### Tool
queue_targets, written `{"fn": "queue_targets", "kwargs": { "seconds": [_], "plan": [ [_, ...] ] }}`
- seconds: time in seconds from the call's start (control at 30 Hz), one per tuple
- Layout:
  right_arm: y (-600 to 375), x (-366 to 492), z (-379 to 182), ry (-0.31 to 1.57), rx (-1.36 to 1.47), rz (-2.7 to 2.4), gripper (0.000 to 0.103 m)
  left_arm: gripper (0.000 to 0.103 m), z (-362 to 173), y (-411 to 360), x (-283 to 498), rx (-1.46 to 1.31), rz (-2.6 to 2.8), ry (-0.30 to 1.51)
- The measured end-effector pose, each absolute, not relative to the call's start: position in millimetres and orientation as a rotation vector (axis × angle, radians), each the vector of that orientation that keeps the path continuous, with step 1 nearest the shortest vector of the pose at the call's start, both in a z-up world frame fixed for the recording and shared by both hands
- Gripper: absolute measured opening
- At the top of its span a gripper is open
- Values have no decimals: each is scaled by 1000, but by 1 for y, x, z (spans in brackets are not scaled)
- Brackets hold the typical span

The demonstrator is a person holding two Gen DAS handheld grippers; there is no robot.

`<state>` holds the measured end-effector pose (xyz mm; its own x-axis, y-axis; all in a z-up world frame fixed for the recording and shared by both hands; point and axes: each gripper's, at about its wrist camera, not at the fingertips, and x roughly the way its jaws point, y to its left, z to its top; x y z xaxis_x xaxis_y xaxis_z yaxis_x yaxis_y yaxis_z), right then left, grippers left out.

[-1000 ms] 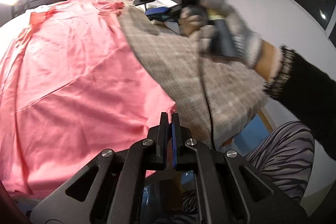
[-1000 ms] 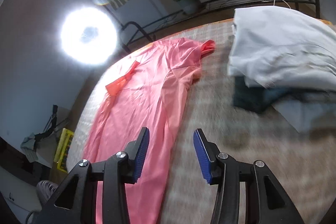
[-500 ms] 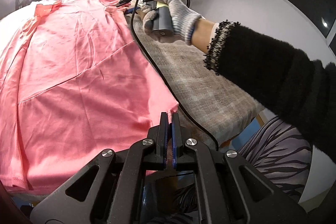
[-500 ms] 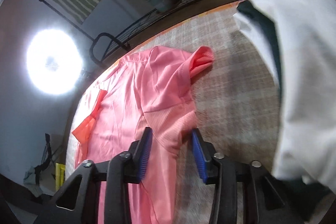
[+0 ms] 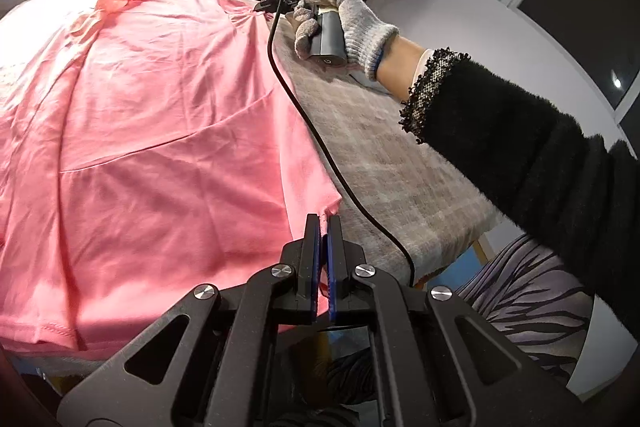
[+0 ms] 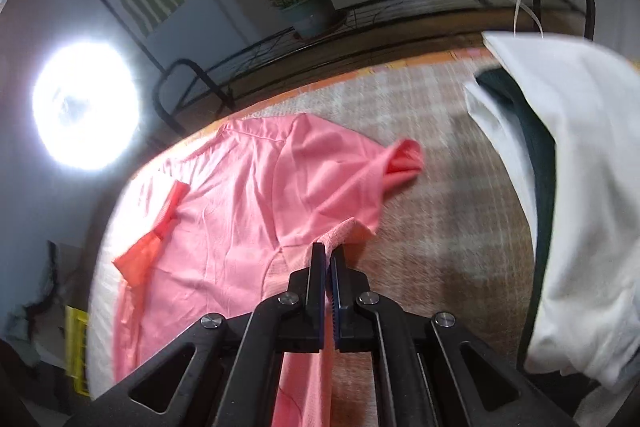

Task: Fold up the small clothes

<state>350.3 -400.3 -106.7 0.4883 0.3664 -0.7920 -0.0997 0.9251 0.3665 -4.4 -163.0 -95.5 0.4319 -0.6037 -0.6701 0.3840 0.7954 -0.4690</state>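
Observation:
A pink dress (image 5: 152,131) lies spread flat on the table's checked grey cloth (image 5: 384,163). My left gripper (image 5: 324,223) is shut on the dress's near right hem corner. In the right wrist view the dress (image 6: 240,211) shows its upper part, with one sleeve (image 6: 400,163) curled up. My right gripper (image 6: 328,253) is shut on the dress's side edge just below that sleeve. In the left wrist view the right gripper is mostly hidden behind the gloved hand (image 5: 344,23) that holds it at the dress's far right edge.
A stack of folded white and dark clothes (image 6: 568,187) sits on the table to the right of the dress. A black cable (image 5: 320,143) runs across the cloth from the right gripper. A bright ring lamp (image 6: 84,107) and a metal rack with a plant pot (image 6: 312,11) stand behind.
My right gripper moved from above the table down to the dress edge below the sleeve and shut on it. My left gripper stayed shut on the hem corner.

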Motion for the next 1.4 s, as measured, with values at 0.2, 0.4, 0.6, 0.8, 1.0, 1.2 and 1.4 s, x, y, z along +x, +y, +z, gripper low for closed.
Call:
{"fn": "queue_targets", "kwargs": {
  "seconds": [0.2, 0.4, 0.6, 0.8, 1.0, 1.2, 1.4],
  "plan": [
    [-355, 354, -87, 1006, 170, 276, 0, 1, -94, -132, -5, -322, -586, 923],
    [-286, 359, -79, 999, 47, 319, 0, 0, -97, -91, -7, -424, -538, 895],
    [-222, 359, -92, 1012, -84, 362, 0, 0, -113, -65, -10, -489, -487, 939],
    [-186, 357, -114, 1047, -148, 409, 2, 1, -117, -60, -13, -486, -440, 955],
    [-188, 357, -119, 1117, -80, 527, 38, 12, -105, -57, -15, -468, -417, 926],
    [-256, 362, -71, 1014, 135, 552, 37, 22, -81, -52, -16, -427, -417, 838],
    [-316, 381, -81, 1021, 196, 346, 34, 22, -60, -36, 4, -376, -393, 833]
  ]
}}
